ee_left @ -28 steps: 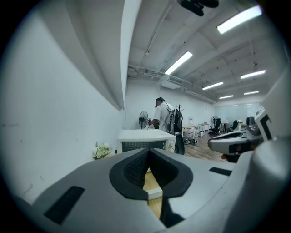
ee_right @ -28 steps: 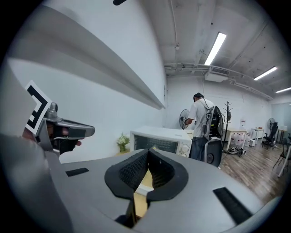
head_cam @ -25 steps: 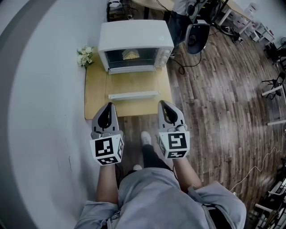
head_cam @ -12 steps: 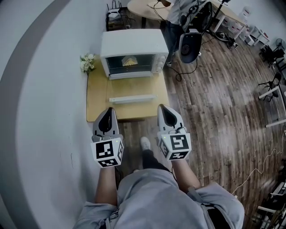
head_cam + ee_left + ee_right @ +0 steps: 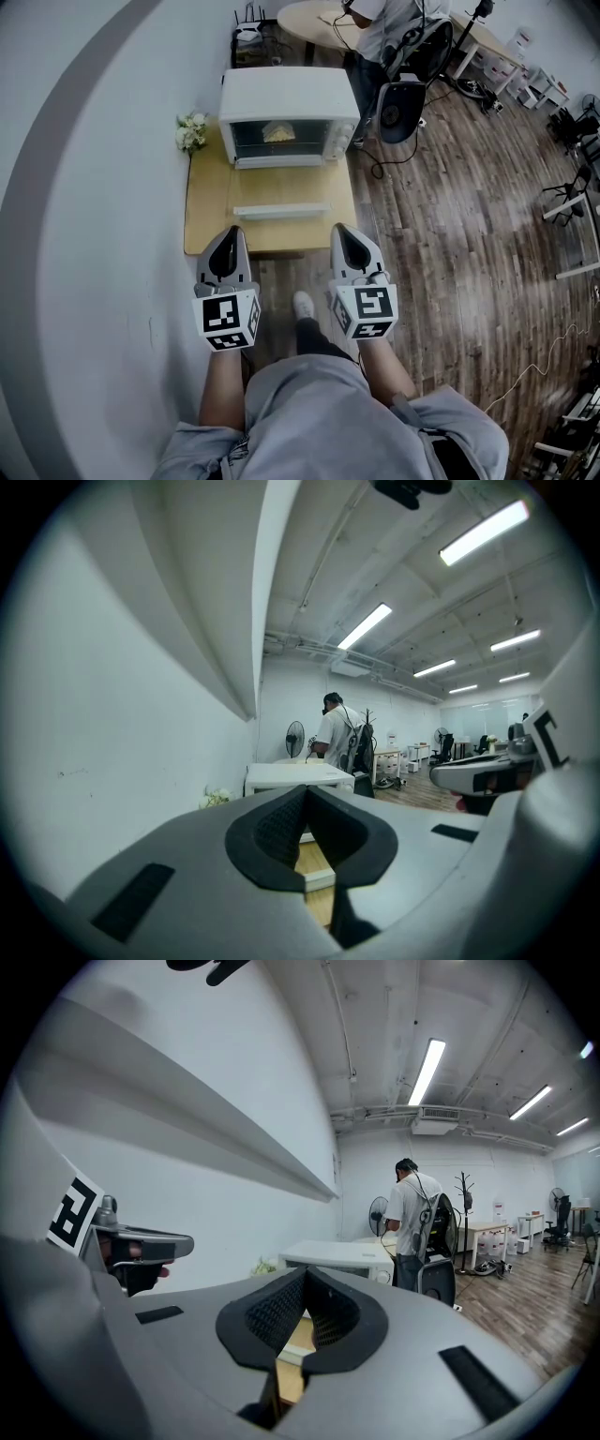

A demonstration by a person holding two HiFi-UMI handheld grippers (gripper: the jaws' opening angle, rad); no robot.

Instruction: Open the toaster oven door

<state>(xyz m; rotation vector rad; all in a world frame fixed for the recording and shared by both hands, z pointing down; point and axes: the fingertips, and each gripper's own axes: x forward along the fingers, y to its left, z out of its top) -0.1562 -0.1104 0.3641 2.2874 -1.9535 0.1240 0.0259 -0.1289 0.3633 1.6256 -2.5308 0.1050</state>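
Note:
A white toaster oven (image 5: 289,101) stands at the far end of a small wooden table (image 5: 208,202), and it also shows ahead as the oven (image 5: 292,776) and the oven (image 5: 342,1257). Food shows behind its front opening. A white bar (image 5: 281,211) lies across the table in front of the oven; it looks like the handle of the door folded down flat. My left gripper (image 5: 228,244) and right gripper (image 5: 345,240) hover side by side at the table's near edge, well short of the oven. Both are shut with nothing between their pads, as the left gripper (image 5: 304,795) and right gripper (image 5: 305,1276) show.
A white wall curves along the left. White flowers (image 5: 191,131) sit at the table's far left corner. A black chair (image 5: 403,105) and a standing person (image 5: 380,17) are behind the oven on the right. Wooden floor spreads to the right. My shoe (image 5: 303,305) is below the table.
The head view has shifted a little, so the oven and table sit slightly lower and to the right. Both grippers keep the same pose, still shut.

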